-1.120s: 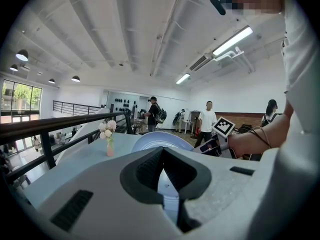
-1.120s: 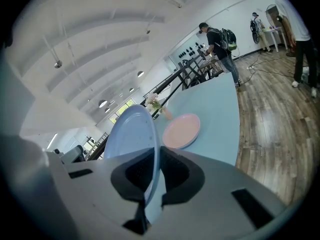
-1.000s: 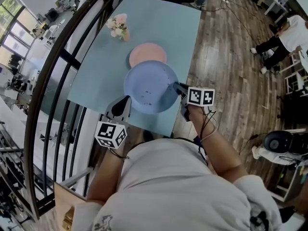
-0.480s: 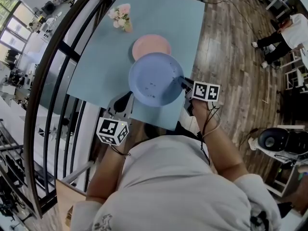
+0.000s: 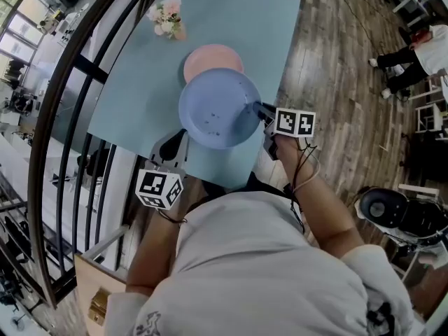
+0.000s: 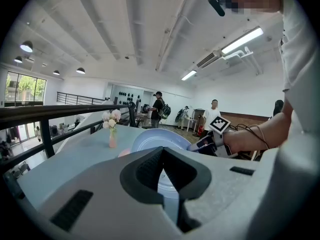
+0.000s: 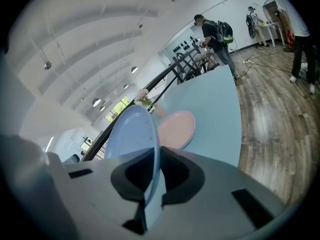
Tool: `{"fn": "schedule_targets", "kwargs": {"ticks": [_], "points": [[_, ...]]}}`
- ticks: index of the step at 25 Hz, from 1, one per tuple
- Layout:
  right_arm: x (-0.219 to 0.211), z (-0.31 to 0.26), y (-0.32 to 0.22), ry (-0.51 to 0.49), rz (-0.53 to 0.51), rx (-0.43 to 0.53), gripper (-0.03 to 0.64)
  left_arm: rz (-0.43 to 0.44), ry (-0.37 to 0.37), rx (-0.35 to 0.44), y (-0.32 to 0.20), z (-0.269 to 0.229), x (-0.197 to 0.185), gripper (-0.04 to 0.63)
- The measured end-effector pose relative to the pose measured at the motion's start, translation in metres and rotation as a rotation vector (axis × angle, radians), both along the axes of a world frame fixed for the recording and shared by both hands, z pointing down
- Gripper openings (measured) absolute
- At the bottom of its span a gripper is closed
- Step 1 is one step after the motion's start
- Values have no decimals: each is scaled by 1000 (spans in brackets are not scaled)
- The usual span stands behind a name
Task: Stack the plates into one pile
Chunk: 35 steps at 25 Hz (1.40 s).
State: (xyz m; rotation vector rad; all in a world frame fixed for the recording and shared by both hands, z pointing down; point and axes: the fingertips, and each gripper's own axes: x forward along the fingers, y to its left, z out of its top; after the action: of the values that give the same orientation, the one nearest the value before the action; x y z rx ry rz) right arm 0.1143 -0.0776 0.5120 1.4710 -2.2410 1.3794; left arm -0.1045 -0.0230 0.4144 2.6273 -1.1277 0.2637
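Versus a second earlier: blue plate (image 5: 217, 110) still grasped at rim by right gripper (image 5: 260, 112), overlap on near edge of pink plate (image 5: 213, 54) little changed. Left gripper (image 5: 175, 145) jaws clenched, nothing between. Pink plate lying on table (image 5: 140, 96). Vase (image 6: 112, 140) holding pink and white flowers (image 6: 111, 118). Both plates noted empty.

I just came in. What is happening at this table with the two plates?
A person works with tongs in each hand. The right tongs are shut on the rim of the blue plate and hold it above the light blue table, close to the pink plate, which lies flat there. The left tongs are closed and empty, near the table's edge. The plates are not yet stacked.
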Motion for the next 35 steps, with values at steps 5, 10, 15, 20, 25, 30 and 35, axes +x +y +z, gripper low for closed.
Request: {"fn": "schedule_targets", "kwargs": {"ticks": [5,10,15,20,25,30,35], "points": [[14,8,-33,-3,-40,-26,25,-44,-11,-21,-25,5,13,5],[15,20,-62,-24,-73,-58,25,-86,-17,-33,-47,13,19,5],[15,33,-91,-27,-103,-81,26,-115,-34,-51,-70,22,23,5],[18,51,-115,-39,-121,-118,26,-139,-47,-72,-89,35,27,5],[20,68,-136,-40,-126,-150,28,-167,-51,-103,-105,50,24,5],[23,86,-158,-35,-110,-182,29,-185,-53,-127,-120,62,20,5],[26,100,-175,-34,-103,-217,34,-193,-57,-153,-131,73,19,5]]}}
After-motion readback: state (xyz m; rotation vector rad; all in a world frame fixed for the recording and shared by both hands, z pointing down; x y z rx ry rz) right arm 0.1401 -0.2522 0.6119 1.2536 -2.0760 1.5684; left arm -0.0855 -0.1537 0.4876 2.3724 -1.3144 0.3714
